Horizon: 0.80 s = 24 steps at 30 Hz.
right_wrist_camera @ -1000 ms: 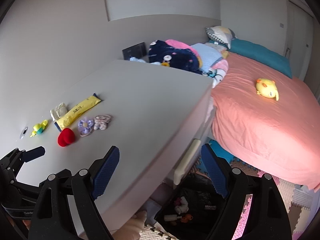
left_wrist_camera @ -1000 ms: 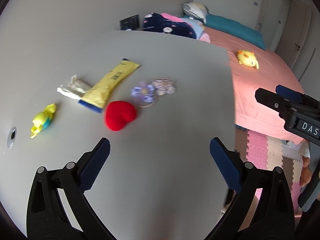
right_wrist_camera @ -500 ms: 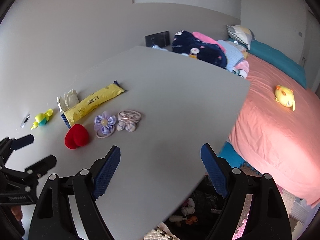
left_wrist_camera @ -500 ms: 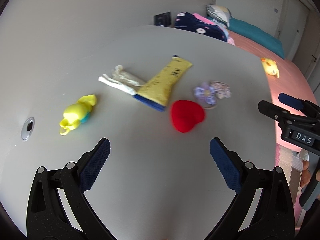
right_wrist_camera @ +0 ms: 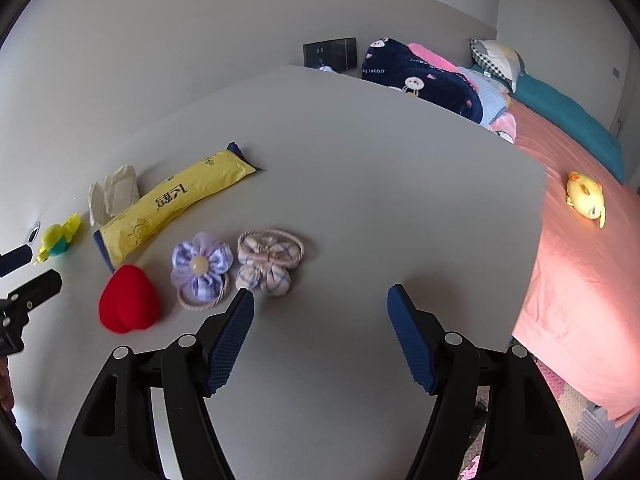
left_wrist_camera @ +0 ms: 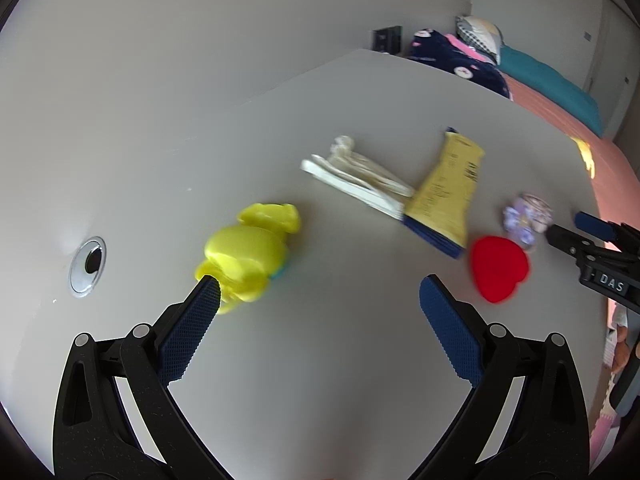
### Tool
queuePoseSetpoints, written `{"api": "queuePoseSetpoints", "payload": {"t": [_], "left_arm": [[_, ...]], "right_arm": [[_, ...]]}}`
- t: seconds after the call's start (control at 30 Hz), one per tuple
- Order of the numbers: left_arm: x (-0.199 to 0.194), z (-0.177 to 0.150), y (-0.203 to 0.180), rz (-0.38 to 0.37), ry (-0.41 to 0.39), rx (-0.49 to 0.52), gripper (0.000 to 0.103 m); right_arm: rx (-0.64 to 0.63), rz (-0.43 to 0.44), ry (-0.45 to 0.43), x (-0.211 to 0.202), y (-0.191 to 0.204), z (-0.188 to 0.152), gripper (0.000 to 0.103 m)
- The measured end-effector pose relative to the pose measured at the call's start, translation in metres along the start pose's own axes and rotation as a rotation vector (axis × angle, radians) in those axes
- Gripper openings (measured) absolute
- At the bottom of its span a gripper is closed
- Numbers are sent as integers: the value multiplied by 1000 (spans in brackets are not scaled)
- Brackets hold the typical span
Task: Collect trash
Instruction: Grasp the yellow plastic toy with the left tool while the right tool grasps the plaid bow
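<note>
Two hand-held grippers are mine. My left hand-held gripper point(left_wrist_camera: 318, 296) gapes wide over the grey desk point(left_wrist_camera: 320, 360), holding nothing, its one pad just at the yellow toy point(left_wrist_camera: 246, 254). My right hand-held gripper point(right_wrist_camera: 320, 306) has just been closing partway, with only bare desk between its jaws. Trash lies mid-desk: a yellow wrapper point(right_wrist_camera: 176, 200) touching a crumpled tissue point(right_wrist_camera: 114, 192). Beyond the desk's edge stands a bed point(right_wrist_camera: 580, 280) with pink sheets.

Left tool point(left_wrist_camera: 316, 296) agape, right tool point(right_wrist_camera: 320, 300) narrower after closing, both tilted downward, empty.
</note>
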State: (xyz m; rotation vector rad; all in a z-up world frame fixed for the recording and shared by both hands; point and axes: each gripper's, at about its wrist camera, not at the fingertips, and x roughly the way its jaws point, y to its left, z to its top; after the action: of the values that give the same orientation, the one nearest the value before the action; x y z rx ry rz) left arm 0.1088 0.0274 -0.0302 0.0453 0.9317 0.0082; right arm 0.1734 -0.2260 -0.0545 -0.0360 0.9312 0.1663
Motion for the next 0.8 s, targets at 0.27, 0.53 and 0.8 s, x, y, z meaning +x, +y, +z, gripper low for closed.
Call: {"api": "queuePoseSetpoints", "payload": {"t": [0.27,0.53,0.8], "left_arm": [[20,6,19,16,22,-27,96],[36,18,24,9,21,-40,96],[43,20,27,4,26,-35,78]], "right_arm": [[-34,5,-17,11,12,10,71],[-87,15,-22,18,20,21,61],[-116,20,-13,22,25,30,43]]}}
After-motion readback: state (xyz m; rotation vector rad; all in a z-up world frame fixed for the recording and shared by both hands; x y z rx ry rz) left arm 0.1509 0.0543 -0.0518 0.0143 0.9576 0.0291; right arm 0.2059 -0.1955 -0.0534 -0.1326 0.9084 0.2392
